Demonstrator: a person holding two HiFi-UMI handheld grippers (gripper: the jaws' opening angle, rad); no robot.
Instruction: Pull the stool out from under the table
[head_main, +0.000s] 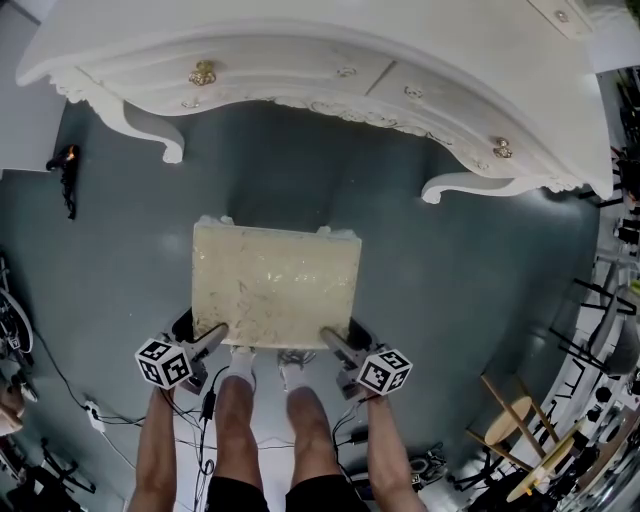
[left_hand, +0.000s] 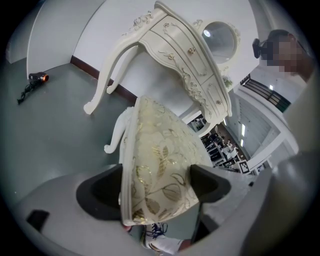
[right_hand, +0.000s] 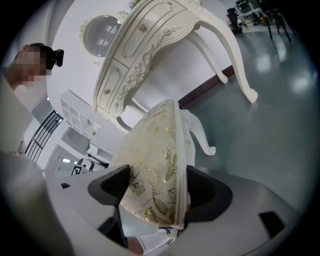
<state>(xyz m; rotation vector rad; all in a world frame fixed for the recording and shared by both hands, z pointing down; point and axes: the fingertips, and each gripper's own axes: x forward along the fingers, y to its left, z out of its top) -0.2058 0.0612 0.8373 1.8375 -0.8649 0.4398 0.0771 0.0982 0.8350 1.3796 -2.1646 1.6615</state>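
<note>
Out on the grey floor (head_main: 450, 290), the stool (head_main: 275, 280) sits clear of the white dressing table (head_main: 330, 50), right by the person's shoes (head_main: 240, 368). Left gripper (head_main: 215, 335) and right gripper (head_main: 331, 337) each pinch a near corner of its gold-leaf cushion. Cables (head_main: 60, 385) trail off to the left.

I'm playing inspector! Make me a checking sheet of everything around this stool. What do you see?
Surface: grey floor, smooth.
Job's things: cream leaf-patterned stool stands on open floor, clear of the white table.
Clutter: small black-and-orange object on the floor at left.
Grippers: left gripper and right gripper each shut on the stool's near edge.
Cables: black cables by the person's legs.
Surroundings: round mirror; wooden furniture at right.
</note>
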